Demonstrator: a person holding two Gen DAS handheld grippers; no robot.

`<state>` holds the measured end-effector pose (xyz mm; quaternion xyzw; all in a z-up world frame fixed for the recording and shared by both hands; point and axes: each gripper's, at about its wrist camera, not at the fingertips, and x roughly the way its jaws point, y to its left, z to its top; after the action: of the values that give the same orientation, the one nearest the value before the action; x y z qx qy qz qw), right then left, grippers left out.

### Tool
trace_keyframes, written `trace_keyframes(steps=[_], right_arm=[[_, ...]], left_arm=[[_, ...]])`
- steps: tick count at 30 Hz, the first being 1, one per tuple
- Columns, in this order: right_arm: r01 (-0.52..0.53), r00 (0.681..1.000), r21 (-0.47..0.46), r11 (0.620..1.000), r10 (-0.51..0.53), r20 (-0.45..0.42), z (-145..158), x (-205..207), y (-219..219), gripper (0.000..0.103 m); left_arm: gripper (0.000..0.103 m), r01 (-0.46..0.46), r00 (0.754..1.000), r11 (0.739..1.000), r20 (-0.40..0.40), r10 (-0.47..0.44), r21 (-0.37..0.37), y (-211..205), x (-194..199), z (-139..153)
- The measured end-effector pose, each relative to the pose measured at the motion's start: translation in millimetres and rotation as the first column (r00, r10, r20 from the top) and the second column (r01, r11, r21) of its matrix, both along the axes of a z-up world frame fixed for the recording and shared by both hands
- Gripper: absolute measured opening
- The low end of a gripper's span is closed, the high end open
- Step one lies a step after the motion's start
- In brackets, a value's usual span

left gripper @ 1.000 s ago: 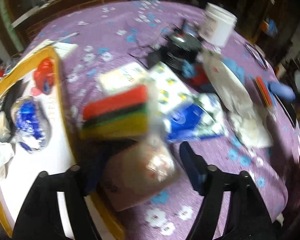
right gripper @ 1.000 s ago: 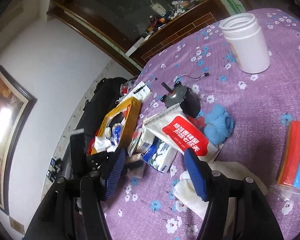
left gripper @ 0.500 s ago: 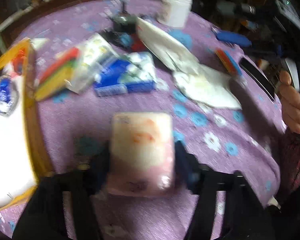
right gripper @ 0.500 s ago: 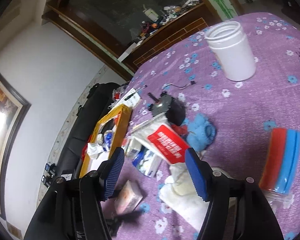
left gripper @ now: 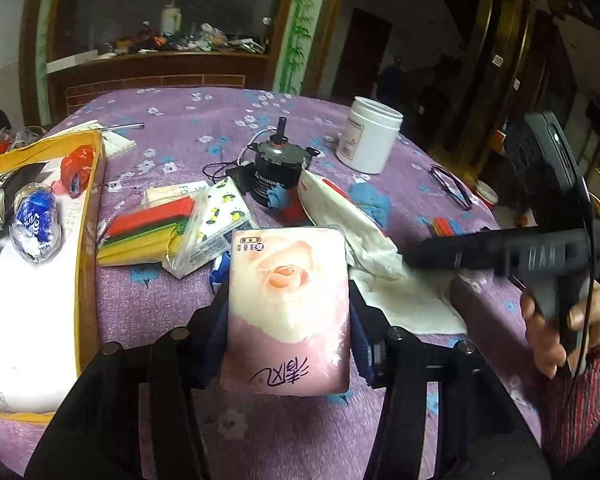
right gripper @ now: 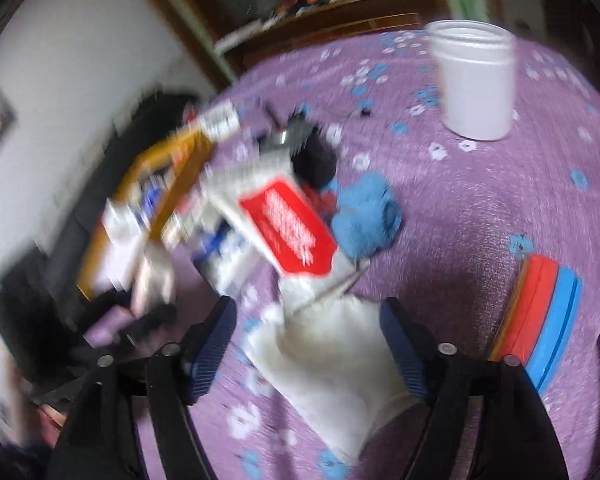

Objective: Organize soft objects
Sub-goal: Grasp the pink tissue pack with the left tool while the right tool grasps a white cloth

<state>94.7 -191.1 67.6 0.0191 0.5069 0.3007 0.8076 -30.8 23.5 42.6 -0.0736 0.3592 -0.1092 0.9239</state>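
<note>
A pink tissue pack with a rose print (left gripper: 288, 300) is off the purple floral tablecloth, and my left gripper (left gripper: 287, 320) is shut on its two long sides. To its left lies the yellow-rimmed tray (left gripper: 86, 240), which holds a blue-and-white wrapped pack (left gripper: 34, 220) and a red bag (left gripper: 76, 168). My right gripper (right gripper: 308, 312) points down over a crumpled white cloth (right gripper: 332, 360). Its jaws are opening and the pads do not touch the cloth. Beyond it lie a white pack with a red label (right gripper: 288, 228) and a blue fluffy cloth (right gripper: 364, 212).
A stack of red, green and yellow sponges (left gripper: 148, 232) and a lemon-print tissue pack (left gripper: 216, 220) lie beside the tray. A small black motor (left gripper: 278, 172) and a white jar (left gripper: 368, 140) stand further back. A red-and-blue sponge pack (right gripper: 540, 320) lies at the right. A person's hand (left gripper: 560, 320) grips the right handle.
My left gripper closed on the pink tissue pack and raised it off the cloth. My right gripper dipped toward the white cloth and its jaws spread wider.
</note>
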Motion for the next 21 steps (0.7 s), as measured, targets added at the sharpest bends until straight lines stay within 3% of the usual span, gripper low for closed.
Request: trace_keyframes(steps=[4, 9, 10, 11, 14, 17, 21], right_arm=[[-0.042, 0.997, -0.167, 0.985, 0.051, 0.05, -9.1, -7.1, 14.1, 0.078], [-0.093, 0.993, -0.27, 0.958, 0.108, 0.04, -28.0, -13.7, 24.1, 0.077], [-0.101, 0.99, -0.294, 0.951, 0.125, 0.065, -28.6, -18.4, 28.0, 0.076], [-0.114, 0.987, -0.298, 0.948, 0.143, 0.078, -27.8, -22.7, 31.3, 0.066], [-0.158, 0.983, -0.222, 0.962, 0.175, 0.061, -24.8, -26.4, 31.6, 0.013], [-0.169, 0.981, -0.151, 0.974, 0.181, 0.072, -16.3, -28.9, 29.5, 0.013], [-0.206, 0.971, 0.051, 0.977, 0.198, 0.133, 12.8, -36.2, 19.1, 0.012]], left_arm=[[0.05, -0.052, 0.998, 0.999, 0.047, 0.051, 0.011, 4.4, 1.8, 2.9], [0.05, -0.092, 0.992, 0.996, 0.091, 0.09, 0.02, 9.6, 7.3, 3.2], [0.05, -0.099, 0.991, 0.995, 0.095, 0.098, 0.012, 11.5, 7.4, 3.5], [0.051, -0.108, 0.989, 0.994, 0.104, 0.107, 0.008, 13.3, 6.8, 4.4], [0.051, -0.117, 0.987, 0.993, 0.113, 0.116, 0.0, 15.6, 4.9, 5.2], [0.051, -0.111, 0.987, 0.994, 0.116, 0.109, 0.009, 14.2, 4.1, 5.8], [0.051, -0.115, 0.986, 0.993, 0.125, 0.111, 0.026, 12.3, 3.1, 6.7]])
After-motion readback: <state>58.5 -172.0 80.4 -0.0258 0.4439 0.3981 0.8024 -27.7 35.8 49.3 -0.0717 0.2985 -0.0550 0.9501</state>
